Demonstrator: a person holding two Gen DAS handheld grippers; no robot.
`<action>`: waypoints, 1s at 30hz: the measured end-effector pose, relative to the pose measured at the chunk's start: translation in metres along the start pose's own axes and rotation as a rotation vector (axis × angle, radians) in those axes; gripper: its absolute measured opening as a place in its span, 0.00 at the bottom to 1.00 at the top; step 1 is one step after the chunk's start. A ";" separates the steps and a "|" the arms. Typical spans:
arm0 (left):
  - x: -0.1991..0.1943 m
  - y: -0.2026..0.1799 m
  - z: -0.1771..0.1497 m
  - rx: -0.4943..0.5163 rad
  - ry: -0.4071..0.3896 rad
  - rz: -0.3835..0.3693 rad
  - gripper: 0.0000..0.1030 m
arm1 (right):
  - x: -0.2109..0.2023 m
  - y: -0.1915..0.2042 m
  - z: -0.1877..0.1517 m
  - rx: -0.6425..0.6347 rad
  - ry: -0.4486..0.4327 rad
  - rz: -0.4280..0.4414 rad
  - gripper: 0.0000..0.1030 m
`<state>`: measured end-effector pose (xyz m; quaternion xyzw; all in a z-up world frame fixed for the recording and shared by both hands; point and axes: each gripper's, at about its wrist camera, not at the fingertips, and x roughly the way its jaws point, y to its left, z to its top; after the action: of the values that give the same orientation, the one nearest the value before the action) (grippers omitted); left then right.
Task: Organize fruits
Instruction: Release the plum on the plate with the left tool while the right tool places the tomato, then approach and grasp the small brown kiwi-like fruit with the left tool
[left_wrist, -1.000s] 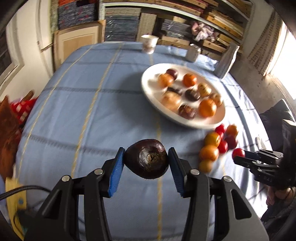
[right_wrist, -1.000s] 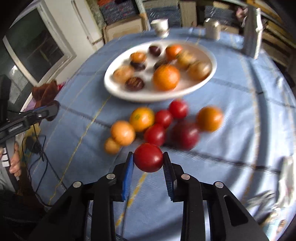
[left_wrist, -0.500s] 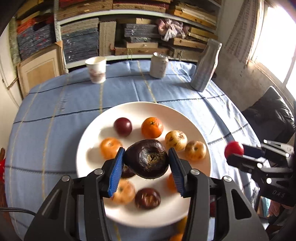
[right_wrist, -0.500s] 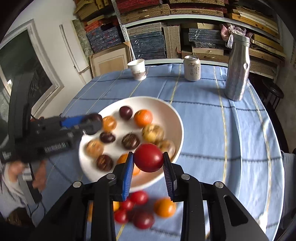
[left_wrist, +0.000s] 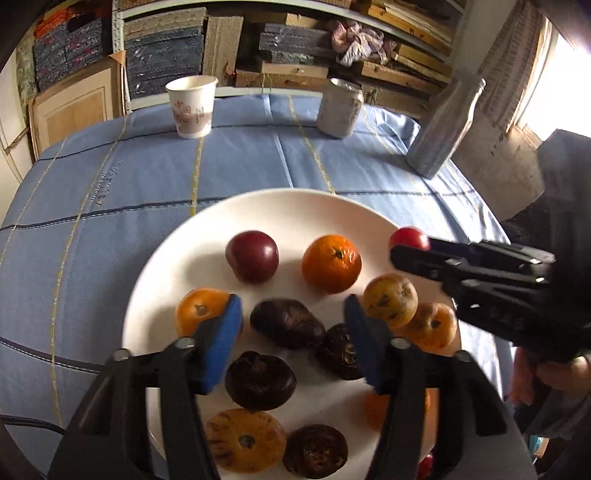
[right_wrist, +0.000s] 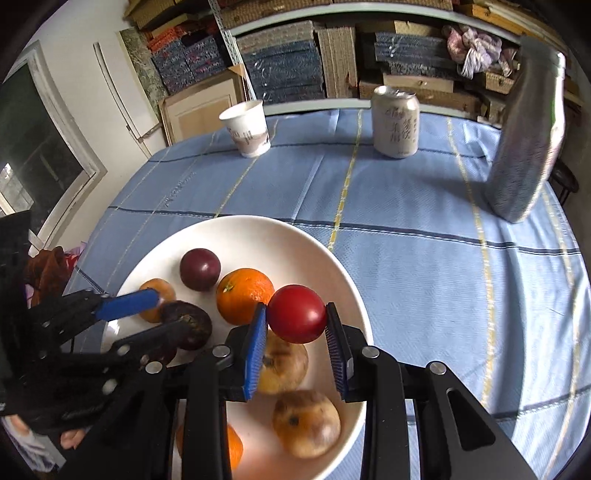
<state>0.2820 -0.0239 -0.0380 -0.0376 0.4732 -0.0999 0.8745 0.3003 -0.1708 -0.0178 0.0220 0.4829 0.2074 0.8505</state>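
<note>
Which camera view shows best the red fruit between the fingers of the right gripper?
The right wrist view: the red fruit sits near and sharp between the blue pads of the right gripper, whose jaws are opening, over the white plate. The left wrist view shows only a small part of it at the fingertips.

The left hand-held gripper (left_wrist: 291, 325) has a black plastic frame with two angular arms, round silver screws at the joints and ribbed blue pads (left_wrist: 221, 339) on the fingers. The right hand-held gripper (right_wrist: 297, 345) has the same build: black body, silver screws, blue ridged pads (right_wrist: 256, 347). A thin black cable runs beside the left one
</note>
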 end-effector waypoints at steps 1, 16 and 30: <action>-0.003 0.001 0.000 -0.006 -0.007 0.002 0.60 | 0.000 0.000 0.001 0.014 -0.004 0.010 0.40; -0.093 0.022 -0.091 -0.109 -0.011 0.077 0.61 | -0.134 -0.002 -0.090 0.079 -0.163 -0.036 0.62; -0.102 -0.047 -0.185 0.105 0.090 0.003 0.65 | -0.189 0.013 -0.202 0.123 -0.069 -0.092 0.78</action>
<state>0.0668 -0.0433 -0.0482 0.0135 0.5060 -0.1250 0.8533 0.0435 -0.2629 0.0311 0.0591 0.4655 0.1372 0.8724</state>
